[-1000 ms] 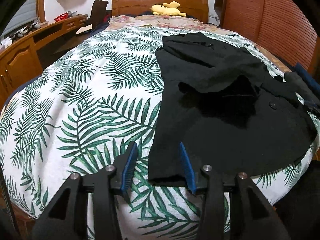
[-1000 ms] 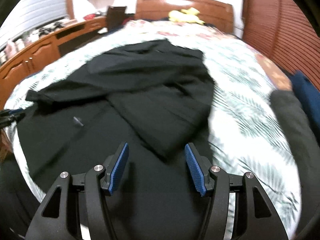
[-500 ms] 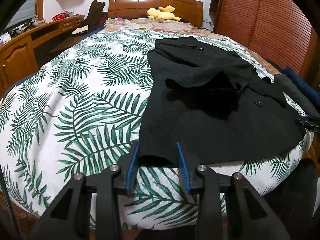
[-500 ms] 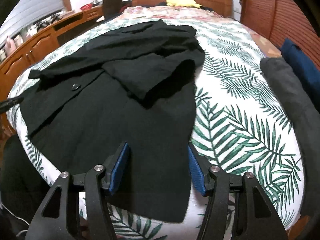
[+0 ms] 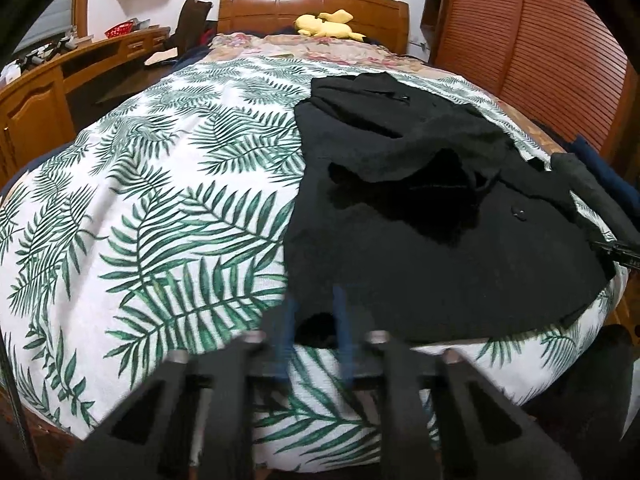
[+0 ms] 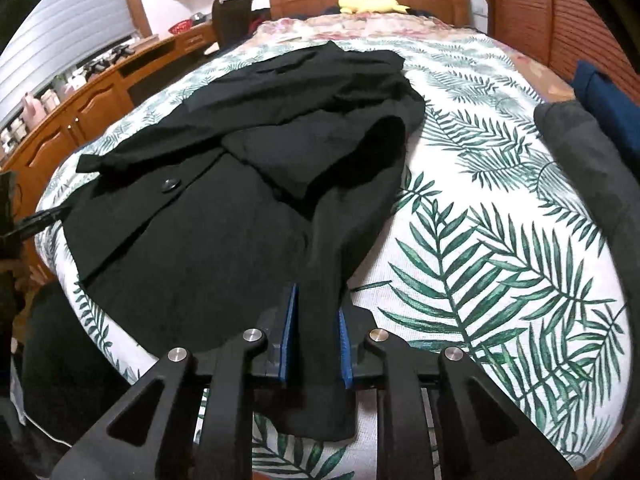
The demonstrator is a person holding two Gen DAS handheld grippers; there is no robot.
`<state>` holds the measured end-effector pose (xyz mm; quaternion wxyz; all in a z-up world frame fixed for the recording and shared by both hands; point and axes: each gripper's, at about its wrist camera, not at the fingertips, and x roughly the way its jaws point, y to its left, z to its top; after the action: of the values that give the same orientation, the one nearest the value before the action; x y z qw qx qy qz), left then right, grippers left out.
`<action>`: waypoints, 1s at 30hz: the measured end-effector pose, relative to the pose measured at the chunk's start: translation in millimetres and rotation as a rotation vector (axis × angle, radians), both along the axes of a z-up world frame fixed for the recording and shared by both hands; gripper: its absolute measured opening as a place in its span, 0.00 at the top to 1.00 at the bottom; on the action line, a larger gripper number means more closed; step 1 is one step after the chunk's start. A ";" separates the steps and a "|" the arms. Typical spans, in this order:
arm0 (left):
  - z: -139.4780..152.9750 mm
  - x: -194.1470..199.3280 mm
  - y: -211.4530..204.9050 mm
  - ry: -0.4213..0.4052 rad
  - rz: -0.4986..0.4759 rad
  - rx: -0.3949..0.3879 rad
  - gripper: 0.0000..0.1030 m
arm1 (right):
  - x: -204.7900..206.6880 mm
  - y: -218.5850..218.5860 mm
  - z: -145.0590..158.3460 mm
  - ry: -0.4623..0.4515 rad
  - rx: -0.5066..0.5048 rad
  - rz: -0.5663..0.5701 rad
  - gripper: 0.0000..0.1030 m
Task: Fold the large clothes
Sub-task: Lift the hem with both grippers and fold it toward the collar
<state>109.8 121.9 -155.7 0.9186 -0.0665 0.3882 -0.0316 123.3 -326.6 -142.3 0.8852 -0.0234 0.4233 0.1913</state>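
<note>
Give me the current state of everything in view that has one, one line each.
Black coat: lying on the bed, sleeves folded over its body, not folded up yet.
Coat button: undone, front flap lying loose.
Right gripper: shut on the coat's near hem corner.
Left gripper: blurred, closed around the other hem corner.
Leaf-print bedspread: spread flat under the coat.
Yellow plush toy: lying by the headboard.

The left gripper (image 5: pixel 314 334), blurred, has its fingers (image 5: pixel 285 332) closed around the near hem of the black coat (image 5: pixel 420 216) on the bed (image 5: pixel 160 200).
</note>
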 end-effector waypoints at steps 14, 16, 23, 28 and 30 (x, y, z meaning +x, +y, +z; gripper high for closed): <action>144.6 -70.2 -30.6 -0.328 -0.012 0.102 0.99 | -44.5 2.4 127.4 -0.311 0.073 0.003 0.97; 159.2 -85.8 -30.7 -0.356 -0.013 0.100 0.99 | -60.3 2.8 148.8 -0.344 0.054 0.012 0.97; 187.8 -136.0 -33.0 -0.413 -0.038 0.081 0.99 | -115.3 3.4 186.9 -0.394 0.009 0.043 0.97; 200.0 -162.2 -32.5 -0.443 -0.048 0.062 0.99 | -143.4 1.2 201.9 -0.404 -0.001 0.058 0.97; 205.2 -168.9 -32.0 -0.453 -0.049 0.051 0.99 | -153.3 -0.4 207.4 -0.417 -0.008 0.064 0.97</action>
<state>-59.1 89.8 49.5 0.9827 -0.0247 0.1742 -0.0583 -30.1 -327.0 65.1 0.9471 -0.0792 0.2306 0.2088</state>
